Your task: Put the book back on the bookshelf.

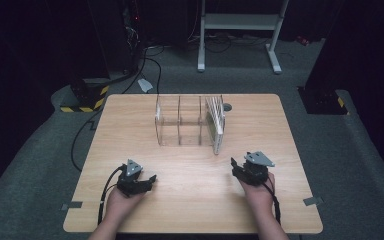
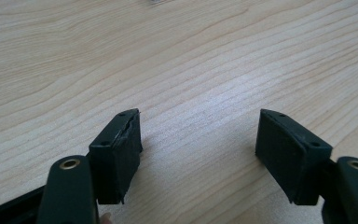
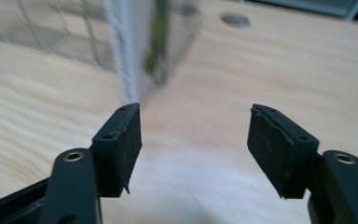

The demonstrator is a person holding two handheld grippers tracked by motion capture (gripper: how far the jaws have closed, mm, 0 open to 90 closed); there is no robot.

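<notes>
Two hand-held grippers rest near the table's (image 1: 130,210) front edge, the left gripper (image 1: 151,179) and right gripper (image 1: 234,165) both wide open and empty. Beyond, thin cards (image 1: 215,122) stand in a clear rack's (image 1: 177,120) right slot; they look light, flexible, best pinched by their upper edges.

We see a clear acrylic rack (image 1: 180,121) standing upright at the table's far middle, with white-edged books (image 1: 216,122) leaning in its rightmost compartment.
</notes>
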